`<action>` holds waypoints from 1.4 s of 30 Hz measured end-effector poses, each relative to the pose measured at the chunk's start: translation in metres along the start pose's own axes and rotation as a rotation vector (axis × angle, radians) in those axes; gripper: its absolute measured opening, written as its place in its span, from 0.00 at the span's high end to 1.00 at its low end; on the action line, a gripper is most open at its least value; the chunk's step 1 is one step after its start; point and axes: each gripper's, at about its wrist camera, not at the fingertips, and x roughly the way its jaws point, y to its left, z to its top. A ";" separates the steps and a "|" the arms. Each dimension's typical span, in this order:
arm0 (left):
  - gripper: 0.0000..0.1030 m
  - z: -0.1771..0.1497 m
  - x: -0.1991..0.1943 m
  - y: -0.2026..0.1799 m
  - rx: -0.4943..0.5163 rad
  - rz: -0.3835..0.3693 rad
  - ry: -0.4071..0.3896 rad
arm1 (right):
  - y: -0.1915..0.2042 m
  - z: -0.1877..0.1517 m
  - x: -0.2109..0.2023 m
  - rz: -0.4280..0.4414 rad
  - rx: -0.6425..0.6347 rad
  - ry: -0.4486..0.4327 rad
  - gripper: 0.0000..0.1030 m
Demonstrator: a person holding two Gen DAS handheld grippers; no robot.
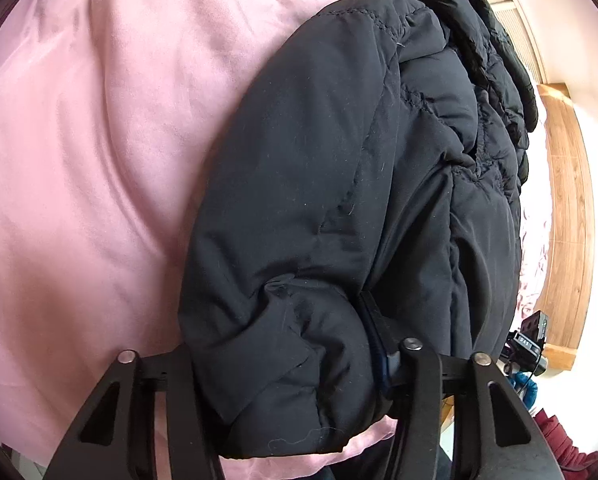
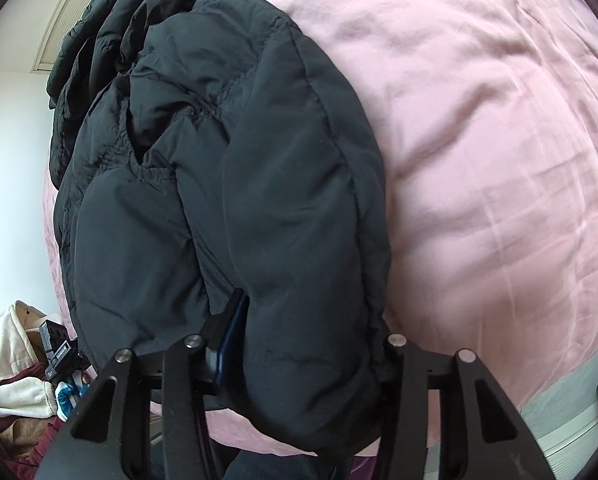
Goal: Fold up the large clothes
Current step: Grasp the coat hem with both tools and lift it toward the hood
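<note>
The left gripper [image 1: 287,364] pinches the near puffy hem of a black padded jacket [image 1: 339,184], its fingers pressed into the fabric. The right gripper [image 2: 303,344] clamps the same near hem further along, one finger [image 2: 231,332] sunk in a fold. The jacket lies folded lengthwise on a pink bedsheet [image 2: 479,120], stretching away toward a far white wall [image 2: 15,152] and wooden headboard [image 1: 567,216].

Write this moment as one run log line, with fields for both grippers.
left gripper: shut on black puffer jacket hem | right gripper: shut on same hem | jacket lies on pink bedsheet
</note>
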 end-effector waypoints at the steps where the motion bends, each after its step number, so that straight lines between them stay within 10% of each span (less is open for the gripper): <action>1: 0.67 -0.001 0.000 -0.001 -0.007 -0.014 -0.003 | 0.004 0.002 0.000 -0.003 -0.005 -0.001 0.63; 9: 0.87 0.002 -0.005 -0.037 0.027 -0.010 -0.026 | 0.037 0.005 -0.011 -0.031 -0.078 -0.024 0.84; 23: 0.89 0.042 -0.081 -0.105 0.115 -0.151 -0.165 | 0.101 0.018 -0.103 0.043 -0.165 -0.209 0.86; 42: 0.89 0.197 -0.174 -0.191 0.226 -0.208 -0.404 | 0.164 0.173 -0.215 0.088 -0.040 -0.429 0.87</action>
